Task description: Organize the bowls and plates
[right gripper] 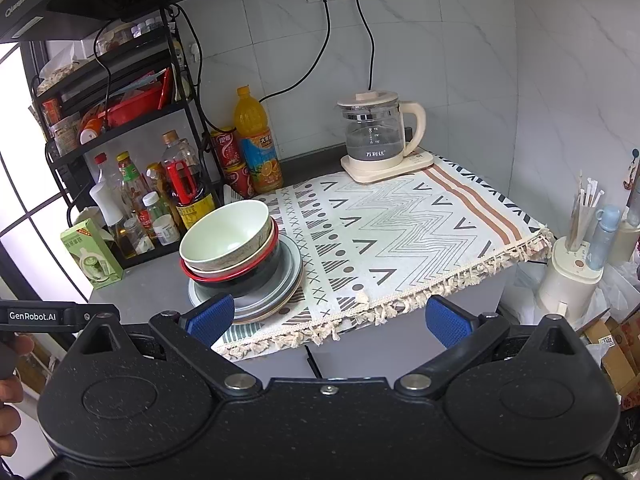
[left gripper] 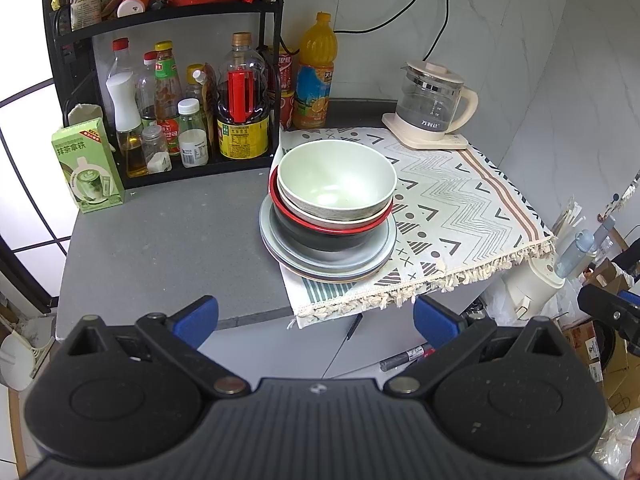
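A stack of dishes stands at the left edge of the patterned cloth (left gripper: 460,200). A pale green bowl (left gripper: 336,178) is on top, nested in a beige bowl, then a black bowl with a red rim (left gripper: 320,236), over several grey plates (left gripper: 332,266). The same stack shows in the right wrist view, with the green bowl (right gripper: 226,236) over the plates (right gripper: 288,276). My left gripper (left gripper: 316,320) is open and empty, in front of the counter edge, short of the stack. My right gripper (right gripper: 330,318) is open and empty, just in front of the cloth's fringe.
A black rack with sauce bottles (left gripper: 240,112) stands left behind the stack. A green carton (left gripper: 86,166) sits on the grey counter (left gripper: 168,240). An orange juice bottle (left gripper: 316,76) and a glass kettle (left gripper: 434,104) stand at the back. A utensil holder (right gripper: 572,276) is off the right edge.
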`<state>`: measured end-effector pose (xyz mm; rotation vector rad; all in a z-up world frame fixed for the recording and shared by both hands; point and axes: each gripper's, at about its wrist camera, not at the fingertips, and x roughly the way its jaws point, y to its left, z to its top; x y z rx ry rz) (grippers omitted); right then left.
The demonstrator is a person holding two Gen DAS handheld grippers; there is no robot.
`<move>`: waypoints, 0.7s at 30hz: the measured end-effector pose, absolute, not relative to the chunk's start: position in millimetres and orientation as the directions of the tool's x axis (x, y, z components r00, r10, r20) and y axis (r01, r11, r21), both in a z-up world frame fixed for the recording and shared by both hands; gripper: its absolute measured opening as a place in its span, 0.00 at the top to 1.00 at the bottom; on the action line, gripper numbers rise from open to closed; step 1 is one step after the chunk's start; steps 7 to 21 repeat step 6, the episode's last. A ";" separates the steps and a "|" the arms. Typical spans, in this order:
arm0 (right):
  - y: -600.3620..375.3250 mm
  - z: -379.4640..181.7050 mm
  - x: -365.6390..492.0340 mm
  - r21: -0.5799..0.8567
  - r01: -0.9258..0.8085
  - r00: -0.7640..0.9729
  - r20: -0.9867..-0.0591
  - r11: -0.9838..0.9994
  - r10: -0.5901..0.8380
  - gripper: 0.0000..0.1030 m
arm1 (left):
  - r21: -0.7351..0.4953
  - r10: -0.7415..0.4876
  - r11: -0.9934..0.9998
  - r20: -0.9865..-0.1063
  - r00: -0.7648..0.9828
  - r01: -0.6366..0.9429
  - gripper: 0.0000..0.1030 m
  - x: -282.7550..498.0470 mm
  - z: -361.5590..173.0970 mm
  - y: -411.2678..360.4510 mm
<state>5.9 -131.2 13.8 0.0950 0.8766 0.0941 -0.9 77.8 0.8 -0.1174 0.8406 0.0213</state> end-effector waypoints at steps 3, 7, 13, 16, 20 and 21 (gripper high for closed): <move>-131.1 12.7 7.1 0.122 -0.046 0.633 -0.764 0.991 0.123 0.00 | -0.094 -0.028 0.994 -0.748 0.663 -0.064 0.00 1.3 -0.3 78.4; -131.9 11.3 7.9 0.124 -0.047 0.629 -0.768 0.991 0.126 0.00 | -0.094 -0.026 0.993 -0.752 0.659 -0.068 0.00 3.1 -0.4 79.7; -131.9 11.3 7.9 0.124 -0.047 0.629 -0.768 0.991 0.126 0.00 | -0.094 -0.026 0.993 -0.752 0.659 -0.068 0.00 3.1 -0.4 79.7; -131.9 11.3 7.9 0.124 -0.047 0.629 -0.768 0.991 0.126 0.00 | -0.094 -0.026 0.993 -0.752 0.659 -0.068 0.00 3.1 -0.4 79.7; -131.9 11.3 7.9 0.124 -0.047 0.629 -0.768 0.991 0.126 0.00 | -0.094 -0.026 0.993 -0.752 0.659 -0.068 0.00 3.1 -0.4 79.7; -131.9 11.3 7.9 0.124 -0.047 0.629 -0.768 0.991 0.126 0.00 | -0.094 -0.026 0.993 -0.752 0.659 -0.068 0.00 3.1 -0.4 79.7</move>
